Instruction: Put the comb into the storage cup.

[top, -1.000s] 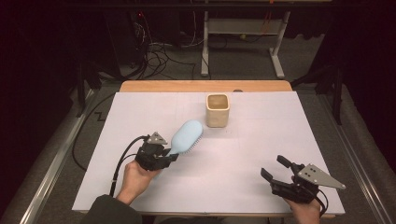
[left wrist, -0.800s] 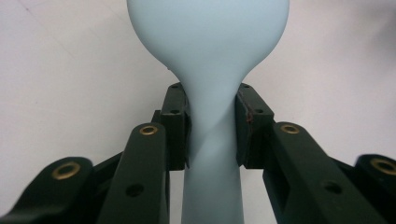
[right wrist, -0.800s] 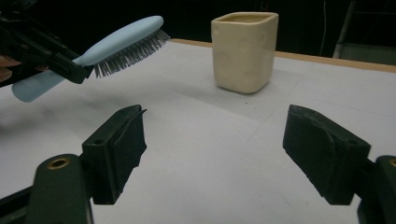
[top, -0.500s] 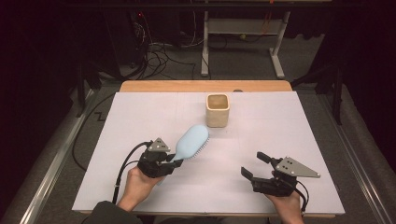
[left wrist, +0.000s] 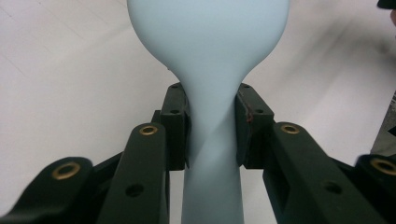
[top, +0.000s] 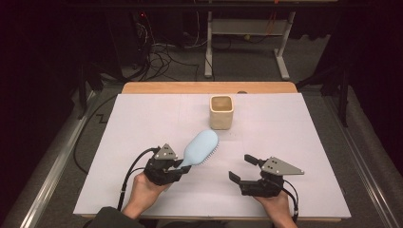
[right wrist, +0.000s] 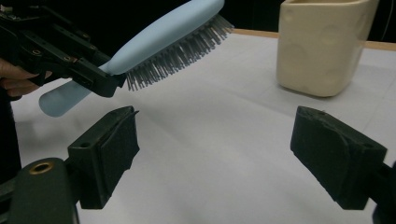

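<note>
Looking down on my rig, I log the biggest thing first: the white paper-covered table (top: 142,118) with a bare wooden strip along its far edge, lying under both sets of jaws.

Next in size, the pale blue oval plastic hairbrush (top: 200,148). Its narrow handle sits between the jaws of my left gripper (top: 179,166), which are clamped against it from both sides; in the left gripper view the black pads (left wrist: 176,126) press on the neck just below where the handle swells into the head. The head runs out ahead of those jaws, lifted off the paper and tilted. From the right gripper view I see the brush (right wrist: 154,42) up and to the left of the right jaws, back upward, grey bristles facing down toward the table, the butt of the handle sticking out behind the left jaws.

Then the cream square ceramic cup (top: 222,112), standing upright and open-topped, well beyond the brush tip and the left jaws; in the right gripper view it stands ahead of the right-hand jaw, up and to the right.

Last, my right gripper (top: 241,167): jaws spread wide, nothing between them, held low over bare paper, apart from the brush.
</note>
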### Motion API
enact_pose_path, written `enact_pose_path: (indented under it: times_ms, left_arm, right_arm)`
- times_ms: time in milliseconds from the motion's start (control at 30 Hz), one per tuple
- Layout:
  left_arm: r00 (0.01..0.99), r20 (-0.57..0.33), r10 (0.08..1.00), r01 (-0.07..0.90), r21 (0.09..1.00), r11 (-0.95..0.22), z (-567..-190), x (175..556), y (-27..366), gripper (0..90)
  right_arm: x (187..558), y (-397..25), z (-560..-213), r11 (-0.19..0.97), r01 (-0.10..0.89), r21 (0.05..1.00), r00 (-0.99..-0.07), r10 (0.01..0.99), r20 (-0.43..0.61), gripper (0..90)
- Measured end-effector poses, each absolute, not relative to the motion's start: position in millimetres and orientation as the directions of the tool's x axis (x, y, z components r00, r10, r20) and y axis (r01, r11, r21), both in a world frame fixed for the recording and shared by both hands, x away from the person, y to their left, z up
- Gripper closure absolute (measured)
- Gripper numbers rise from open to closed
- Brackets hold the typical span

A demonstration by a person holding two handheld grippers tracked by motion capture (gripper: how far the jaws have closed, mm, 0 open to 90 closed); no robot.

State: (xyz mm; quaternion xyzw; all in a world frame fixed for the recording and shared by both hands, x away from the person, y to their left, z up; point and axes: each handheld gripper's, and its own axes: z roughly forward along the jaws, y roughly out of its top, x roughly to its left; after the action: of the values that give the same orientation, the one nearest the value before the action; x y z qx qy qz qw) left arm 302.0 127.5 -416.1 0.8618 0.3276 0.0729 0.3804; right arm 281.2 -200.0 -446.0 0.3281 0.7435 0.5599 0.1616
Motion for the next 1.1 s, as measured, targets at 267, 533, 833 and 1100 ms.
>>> enact_pose_path:
  times_ms: [267,533,833,1100]
  left_arm:
    - [0.784,-0.129,0.608,0.502,0.707,-0.498,-417,301,123,69.6]
    - [0.795,-0.128,0.593,0.49,0.712,-0.503,-417,299,118,69.6]
    - [0.807,-0.123,0.577,0.475,0.716,-0.512,-416,296,114,69.6]
    - [0.815,-0.113,0.569,0.465,0.714,-0.524,-417,294,109,69.5]
  right_arm:
    - [284,-188,-447,0.161,0.316,0.935,-0.738,0.661,0.136,14.7]
    - [289,-176,-448,0.154,0.342,0.927,-0.747,0.643,0.169,14.4]
    - [297,-164,-449,0.151,0.377,0.914,-0.753,0.624,0.208,14.6]
    - [303,-157,-448,0.141,0.398,0.907,-0.757,0.608,0.238,14.7]
